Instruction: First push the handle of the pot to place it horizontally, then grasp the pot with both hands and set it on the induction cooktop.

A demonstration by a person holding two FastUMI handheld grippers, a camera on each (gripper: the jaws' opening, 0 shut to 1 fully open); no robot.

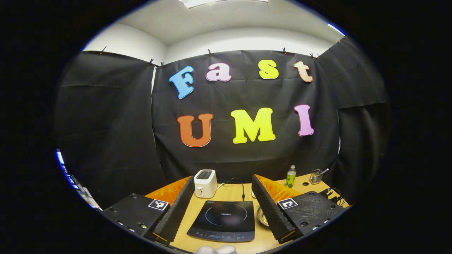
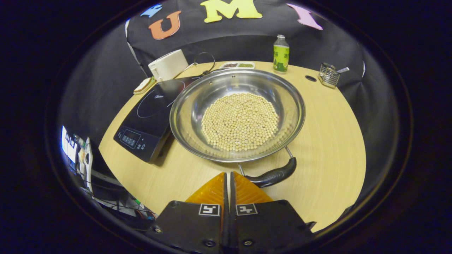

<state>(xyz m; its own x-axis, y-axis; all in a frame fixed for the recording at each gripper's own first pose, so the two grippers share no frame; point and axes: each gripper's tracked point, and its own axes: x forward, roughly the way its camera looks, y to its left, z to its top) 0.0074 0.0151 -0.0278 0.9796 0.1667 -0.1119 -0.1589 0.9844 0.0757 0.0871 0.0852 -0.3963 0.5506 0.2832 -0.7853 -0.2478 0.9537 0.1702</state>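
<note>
Your right gripper [image 2: 227,173] has its fingers pressed together with nothing between them, tips just beside the pot's black handle [image 2: 273,174]. The pot [image 2: 237,114], full of pale beans, sits mid-table touching the induction cooktop [image 2: 150,116] at the table's left edge. Your left gripper [image 1: 223,180] hangs spread wide above the cooktop.

Pot [image 2: 237,114]: shallow, shiny steel, round, holding a flat layer of pale beans [image 2: 240,121]. Sits upright on the wooden table. Black curved handle [image 2: 273,175] on wire brackets at its 5 o'clock rim, lying level.

Induction cooktop [image 2: 152,116]: black, flat, at pot's 9 o'clock, pot rim overlapping its edge. Control panel faces 7 o'clock.
</note>
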